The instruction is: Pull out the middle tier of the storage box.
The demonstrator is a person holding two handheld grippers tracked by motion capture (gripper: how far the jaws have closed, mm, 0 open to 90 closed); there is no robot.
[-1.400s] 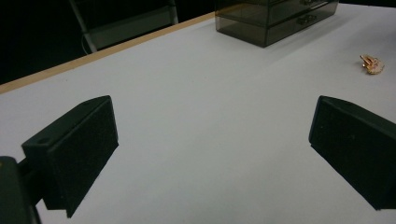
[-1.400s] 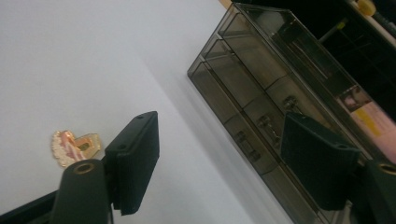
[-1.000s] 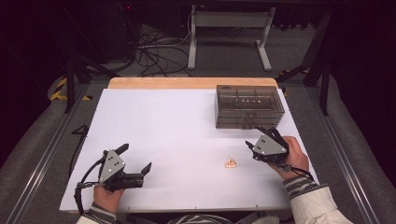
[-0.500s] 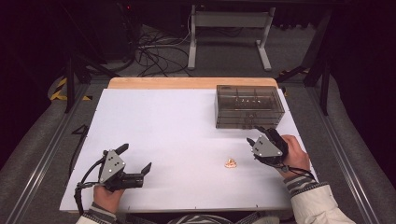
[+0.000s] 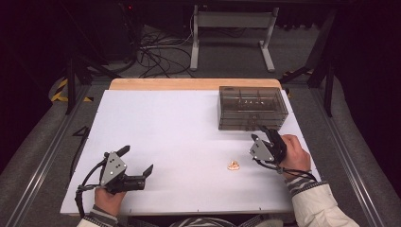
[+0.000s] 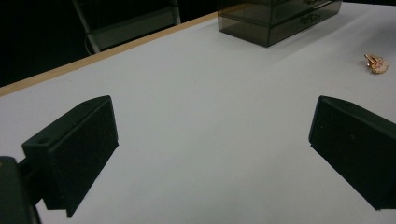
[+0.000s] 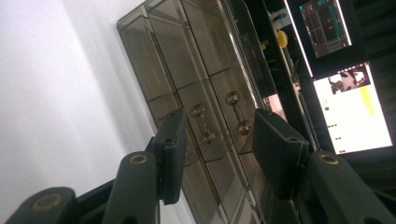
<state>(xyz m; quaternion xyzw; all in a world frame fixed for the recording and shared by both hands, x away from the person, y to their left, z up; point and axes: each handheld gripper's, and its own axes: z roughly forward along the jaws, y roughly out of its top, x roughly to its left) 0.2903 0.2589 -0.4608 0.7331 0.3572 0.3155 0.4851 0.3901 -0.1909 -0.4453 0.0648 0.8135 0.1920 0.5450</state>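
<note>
Right claw (image 7: 212,154), closing and half-open, holds nothing, facing drawer box (image 5: 252,108) lying long side toward it.

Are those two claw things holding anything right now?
No. The left gripper is open over bare table. The right gripper, jaws just closing, aims at a drawer handle on the smoky box, not touching yet.

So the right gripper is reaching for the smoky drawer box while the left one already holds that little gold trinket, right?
Not quite. The left gripper holds nothing: the left gripper view shows its jaws wide apart over bare table, and the gold trinket lies loose on the table. The right gripper does face the drawer box.
</note>
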